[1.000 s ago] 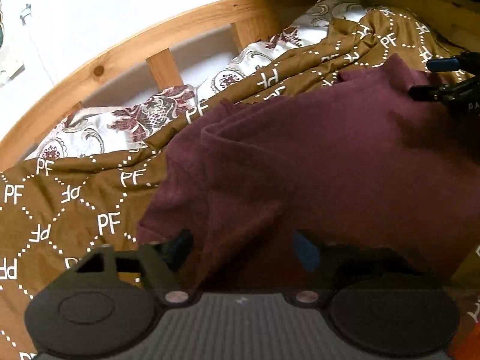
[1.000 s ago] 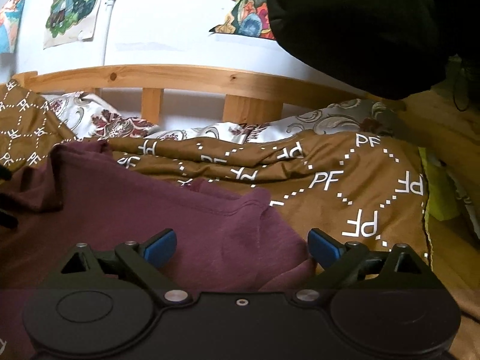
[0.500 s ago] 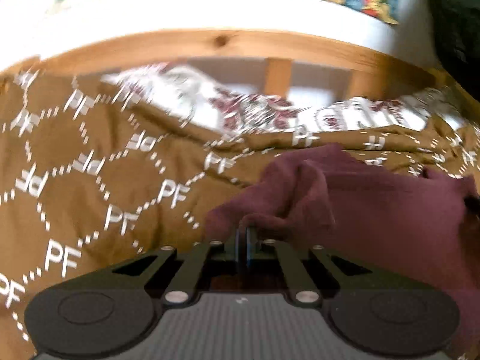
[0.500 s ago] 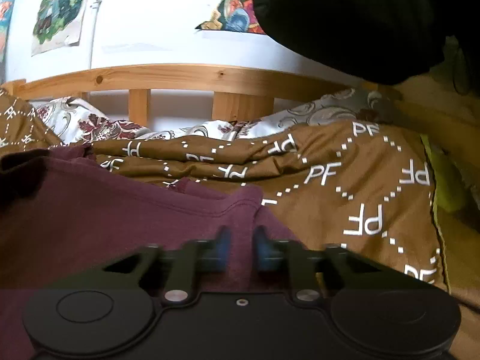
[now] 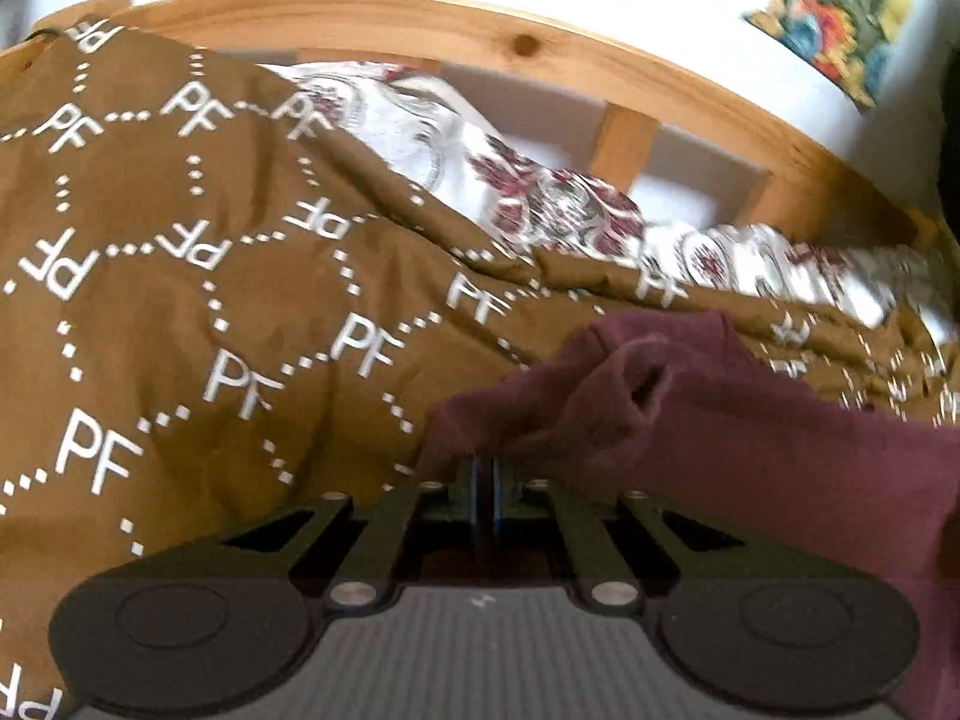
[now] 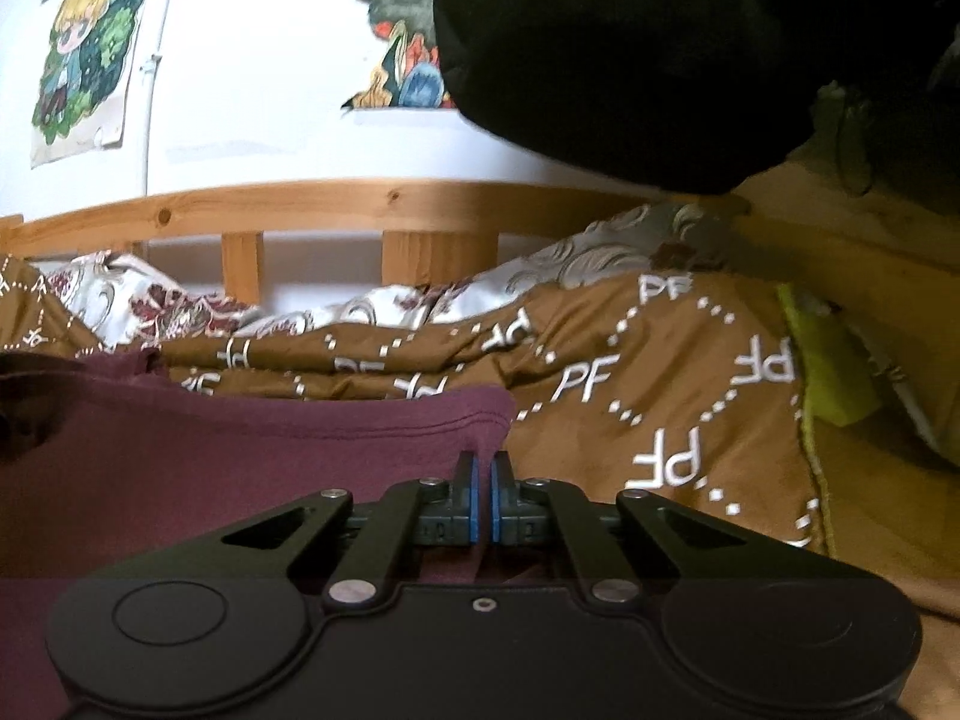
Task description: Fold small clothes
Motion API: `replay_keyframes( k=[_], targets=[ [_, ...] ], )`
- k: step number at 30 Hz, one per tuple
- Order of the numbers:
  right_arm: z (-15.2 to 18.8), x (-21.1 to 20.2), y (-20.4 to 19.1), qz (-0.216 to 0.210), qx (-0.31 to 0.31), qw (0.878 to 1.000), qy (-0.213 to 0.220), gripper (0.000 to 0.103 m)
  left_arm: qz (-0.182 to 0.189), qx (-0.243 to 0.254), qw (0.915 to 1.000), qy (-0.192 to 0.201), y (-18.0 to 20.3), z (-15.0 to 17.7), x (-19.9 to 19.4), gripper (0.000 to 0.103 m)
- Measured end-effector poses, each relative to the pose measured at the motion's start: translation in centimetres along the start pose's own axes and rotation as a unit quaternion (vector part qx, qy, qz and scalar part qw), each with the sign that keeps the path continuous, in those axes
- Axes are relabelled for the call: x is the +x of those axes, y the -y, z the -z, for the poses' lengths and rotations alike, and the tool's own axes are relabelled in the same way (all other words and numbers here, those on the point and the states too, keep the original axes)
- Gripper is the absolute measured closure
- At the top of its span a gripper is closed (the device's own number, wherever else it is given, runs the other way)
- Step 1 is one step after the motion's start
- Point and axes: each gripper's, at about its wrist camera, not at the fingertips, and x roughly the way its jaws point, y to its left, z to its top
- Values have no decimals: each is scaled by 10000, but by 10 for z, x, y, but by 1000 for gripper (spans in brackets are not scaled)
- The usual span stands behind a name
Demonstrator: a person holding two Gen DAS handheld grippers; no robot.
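we see a maroon garment [image 5: 750, 456] lying on a bed, spread over a brown bedspread [image 5: 198, 300] printed with white "pf" letters and dotted diamonds. in the left wrist view the left tongs [image 5: 483, 483] are pressed together on a bunched corner of the garment, the blue pads all but meeting with the cloth pinched at their tips; a small rolled opening of fabric sits just beyond them. in the right wrist view the right tongs [image 6: 483, 480] are likewise clamped on the garment's [image 6: 240, 450] hemmed corner, where a stitched edge runs leftward from the pads, and the cloth stretches away to the left. the bedspread [image 6: 660, 396] lies to the right of that corner. behind the bedspread we see a white sheet with a dark red floral print [image 5: 540, 192], rumpled against a wooden bed rail [image 5: 420, 18] with upright slats. a white wall stands behind the rail, carrying a colourful picture [image 6: 84, 54] at the left. a large dark shape [image 6: 630, 48] fills the top right of the right wrist view; we cannot tell what it is. a yellow-green cloth [image 6: 828, 360] sits at the bedspread's right edge.
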Motion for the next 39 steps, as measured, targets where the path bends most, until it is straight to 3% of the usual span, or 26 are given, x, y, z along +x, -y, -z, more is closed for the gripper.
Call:
replay_keyframes(
  k=[5,8,10,12,15,19,26,29,31,35,37,39],
  targets=[
    [2,3,2,53,47,9998,-164,100,-94,113,9998,121,0,-5,-3,99],
    [6,4,4,128,146,9995,-236,100,-102,313,9992,216,6,-3,-8,76],
    [7,1,5,144,190,9994,-258,101,-82,468,9983,332,11,1,-12,44],
    [8,2,4,119,176,9994,-276,100,-67,650,9966,500,17,4,-15,37],
    [10,5,4,65,201,9992,-342,100,-128,921,9949,400,29,3,-7,38],
    [13,7,5,116,203,9990,-382,99,-678,1094,9917,83,38,-3,17,44],
    [16,10,3,303,-71,9985,-458,97,-654,465,9967,-119,21,-8,32,44],
    [15,10,4,358,-70,9985,-419,88,-688,559,9960,-57,23,-6,24,33],
    [13,7,4,407,-91,9985,-344,82,-631,614,9961,12,24,-4,15,17],
    [9,2,3,367,-71,9991,-219,75,-508,670,9963,177,26,0,-6,5],
    [7,-1,-1,352,-121,9992,-176,65,-482,703,9962,193,27,2,-15,1],
    [6,-5,-6,328,-200,9992,-107,46,-437,752,9960,205,26,5,-24,1]
  ],
)
